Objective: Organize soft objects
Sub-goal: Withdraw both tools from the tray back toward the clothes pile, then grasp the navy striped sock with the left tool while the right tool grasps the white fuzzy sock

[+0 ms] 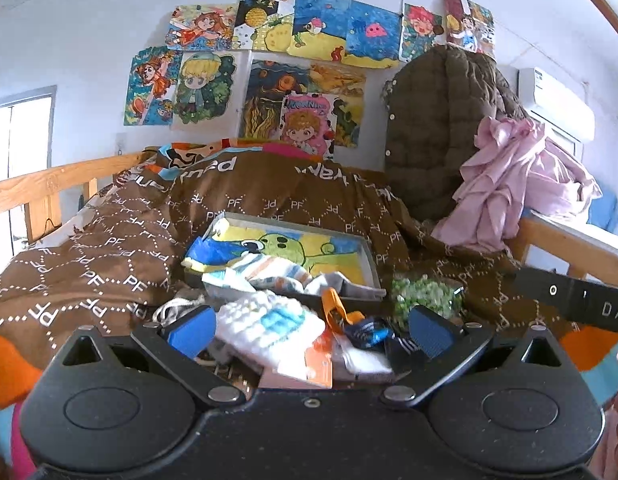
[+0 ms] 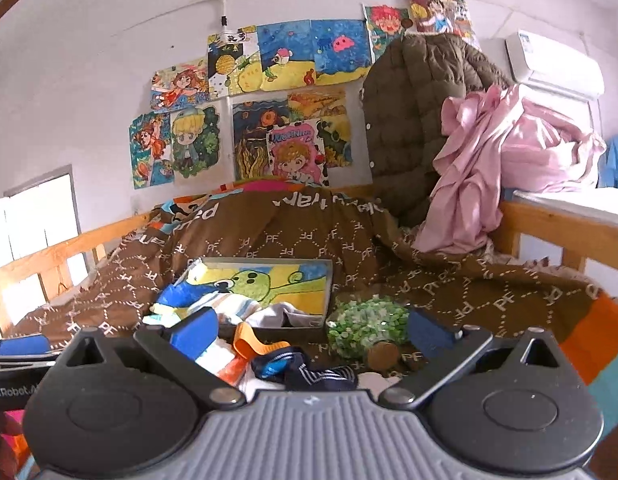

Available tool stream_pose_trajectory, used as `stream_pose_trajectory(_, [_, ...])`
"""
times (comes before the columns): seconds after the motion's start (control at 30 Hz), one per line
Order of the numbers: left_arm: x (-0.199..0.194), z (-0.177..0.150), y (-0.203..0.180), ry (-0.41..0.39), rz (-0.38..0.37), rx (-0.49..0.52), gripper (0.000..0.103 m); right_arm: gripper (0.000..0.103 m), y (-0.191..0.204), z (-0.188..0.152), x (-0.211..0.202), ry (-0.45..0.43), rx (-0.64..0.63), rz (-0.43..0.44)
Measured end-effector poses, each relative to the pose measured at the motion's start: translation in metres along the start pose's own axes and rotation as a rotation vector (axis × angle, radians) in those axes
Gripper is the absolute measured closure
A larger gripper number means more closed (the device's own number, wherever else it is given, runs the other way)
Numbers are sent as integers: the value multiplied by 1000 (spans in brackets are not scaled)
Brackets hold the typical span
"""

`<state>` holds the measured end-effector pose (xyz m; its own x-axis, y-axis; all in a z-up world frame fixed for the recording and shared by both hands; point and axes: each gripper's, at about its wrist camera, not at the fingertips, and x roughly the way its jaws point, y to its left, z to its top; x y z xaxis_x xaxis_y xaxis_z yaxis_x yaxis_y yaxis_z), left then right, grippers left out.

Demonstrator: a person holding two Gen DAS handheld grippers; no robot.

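Note:
A shallow grey box [image 1: 374,266] with a cartoon picture on its bottom lies on the brown blanket and holds a striped sock [image 1: 265,270] and a blue cloth [image 1: 207,254]. In front of it is a loose heap: a white-and-blue knitted sock [image 1: 269,324], an orange sock [image 1: 335,306] and a navy striped sock [image 1: 367,332]. My left gripper [image 1: 311,332] is open, its blue pads either side of the knitted sock. My right gripper [image 2: 311,334] is open above the navy sock [image 2: 309,372] and the orange sock [image 2: 253,342], facing the box [image 2: 330,280].
A jar of green beads [image 2: 365,328] lies right of the box. An olive padded jacket [image 1: 437,120] and pink cloth [image 1: 517,184] hang over the wooden bed rail [image 1: 549,240] at the right. Another rail [image 1: 49,188] runs along the left. Drawings cover the wall.

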<state>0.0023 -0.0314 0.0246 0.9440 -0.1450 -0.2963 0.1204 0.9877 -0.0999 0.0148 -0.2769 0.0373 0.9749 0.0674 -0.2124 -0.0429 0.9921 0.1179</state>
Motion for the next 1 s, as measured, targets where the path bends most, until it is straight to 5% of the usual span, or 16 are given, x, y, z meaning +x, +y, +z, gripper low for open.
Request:
stream_pose_trajectory(0.43, [-28,8,-14,33,47,-28,1,0,-17,-2,-24,43,1,-43])
stream_pose_trajectory(0.73, [0,22,-28,98,81,-37,1,0,-22,1,-7,145,-37,-68])
stream_pose_trajectory(1.0, [35,13,-35,60,80,-25,1,0,-26,-3,32,213,-36,-38])
